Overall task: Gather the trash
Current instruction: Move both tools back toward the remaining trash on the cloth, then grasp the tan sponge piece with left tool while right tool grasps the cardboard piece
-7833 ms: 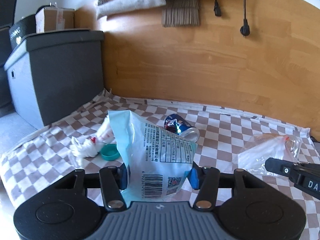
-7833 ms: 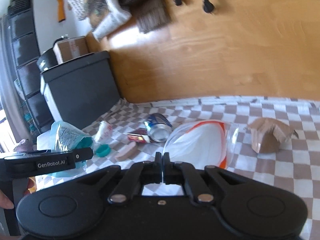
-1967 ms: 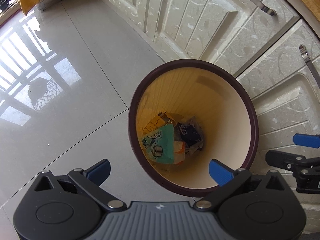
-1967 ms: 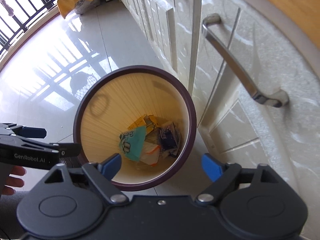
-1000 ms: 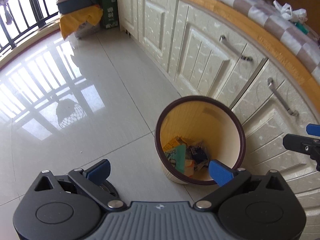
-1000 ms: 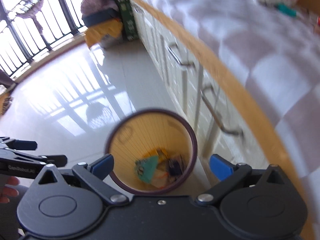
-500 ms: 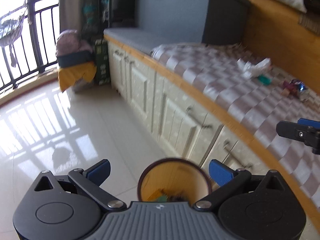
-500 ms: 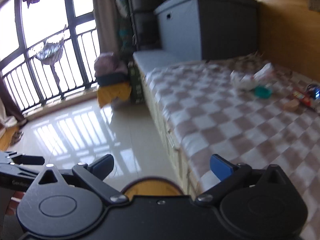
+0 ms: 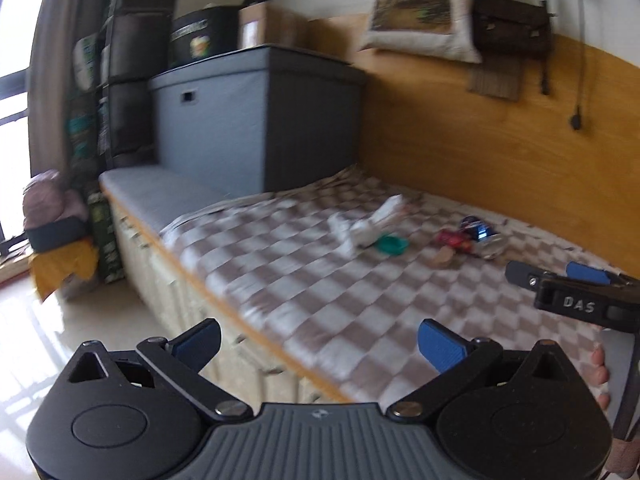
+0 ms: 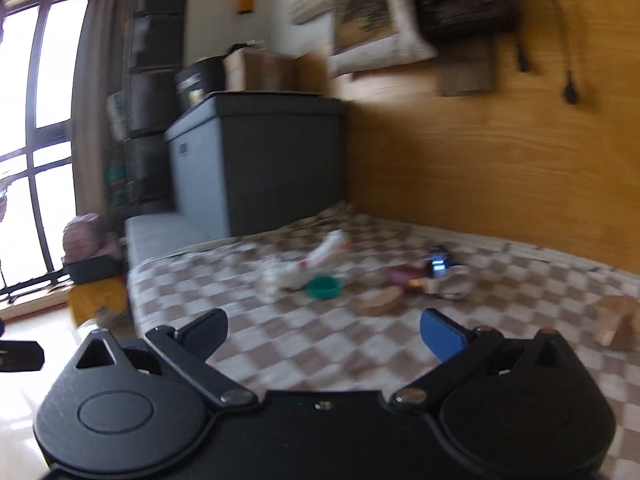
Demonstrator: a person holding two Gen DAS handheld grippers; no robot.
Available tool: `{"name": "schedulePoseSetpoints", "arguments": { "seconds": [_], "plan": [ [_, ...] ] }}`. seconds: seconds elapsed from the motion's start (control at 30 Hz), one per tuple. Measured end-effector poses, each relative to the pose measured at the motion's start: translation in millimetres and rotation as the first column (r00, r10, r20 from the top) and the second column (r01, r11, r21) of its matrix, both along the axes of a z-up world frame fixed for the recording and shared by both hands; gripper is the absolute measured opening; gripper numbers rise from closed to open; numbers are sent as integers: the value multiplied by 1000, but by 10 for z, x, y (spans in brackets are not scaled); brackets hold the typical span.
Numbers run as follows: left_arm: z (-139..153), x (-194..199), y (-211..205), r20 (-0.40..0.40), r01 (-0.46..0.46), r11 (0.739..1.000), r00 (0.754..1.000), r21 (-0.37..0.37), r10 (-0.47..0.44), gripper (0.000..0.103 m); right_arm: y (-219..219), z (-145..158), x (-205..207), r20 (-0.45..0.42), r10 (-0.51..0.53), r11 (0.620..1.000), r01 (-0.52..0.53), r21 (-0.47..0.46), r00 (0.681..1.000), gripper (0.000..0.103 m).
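Observation:
Trash lies on the checkered cloth (image 9: 320,292): a crumpled white wrapper (image 9: 366,226), a teal lid (image 9: 392,245), a red wrapper (image 9: 452,238), a crushed blue can (image 9: 482,236) and a tan round piece (image 9: 442,257). The right wrist view shows the same wrapper (image 10: 304,268), lid (image 10: 323,287), can (image 10: 448,272), tan piece (image 10: 380,300) and a crumpled brown cardboard piece (image 10: 618,322). My left gripper (image 9: 318,342) is open and empty, short of the counter's edge. My right gripper (image 10: 324,330) is open and empty above the cloth's near part.
A large grey storage box (image 9: 256,116) stands at the back left of the counter, with boxes on top. A wooden wall panel (image 9: 500,136) backs the counter. Cream cabinet fronts (image 9: 168,280) run below the edge. A yellow bag (image 9: 60,268) lies on the floor at left.
Both grippers have swung up from the bin on the floor toward the counter. The bin has left both views. The trash on the cloth is nearer now.

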State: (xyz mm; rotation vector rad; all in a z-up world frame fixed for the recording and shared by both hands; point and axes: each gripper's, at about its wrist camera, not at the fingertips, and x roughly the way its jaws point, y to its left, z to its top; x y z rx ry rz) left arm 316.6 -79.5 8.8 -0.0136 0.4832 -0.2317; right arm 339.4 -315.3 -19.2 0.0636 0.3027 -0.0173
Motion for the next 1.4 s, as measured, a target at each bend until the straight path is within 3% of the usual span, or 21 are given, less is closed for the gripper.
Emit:
{"name": "schedulePoseSetpoints", "arguments": {
  "seconds": [0.2,0.4,0.5,0.57,0.7,0.87,1.0,1.07,1.17,1.3,1.4],
  "plan": [
    [79,206,-567,45,116,993,992,-12,-115,103,-666,-76,-38,20,-202,979,202,17,979,103],
    [98,470,-1072,50,186,982,981,17,-187,103,-1287,-181,-53,-30,-391,914,391,105,920,103],
    [63,645,-1292,56,217,975,974,42,-219,103,-1505,-278,-62,-28,-461,883,462,85,887,103],
    [12,781,-1435,52,253,965,965,63,-256,103,-1639,-341,-67,-28,-482,874,483,62,876,103],
    [-112,1076,-1698,16,366,925,929,99,-369,103,-2022,-442,-170,10,-432,897,428,113,902,103],
    [-324,1421,-1949,-23,404,910,915,93,-403,103,-2408,-496,-238,52,-493,866,485,120,869,103],
    [-490,1746,-2078,-59,436,898,900,67,-432,103,-2696,-634,-247,77,-566,822,555,129,821,103],
    [-569,1903,-2160,-72,444,891,895,90,-439,103,-2803,-687,-186,77,-586,808,573,137,807,103],
    [-679,2105,-2261,-83,439,888,898,137,-432,103,-2931,-720,-49,94,-560,827,548,128,823,103],
    [-808,2353,-2298,-106,452,883,891,130,-441,103,-3038,-728,158,87,-487,873,481,77,869,103],
    [-884,2495,-2323,-100,443,884,896,150,-432,103,-3057,-717,307,84,-458,889,456,36,885,103]
  ]
}}
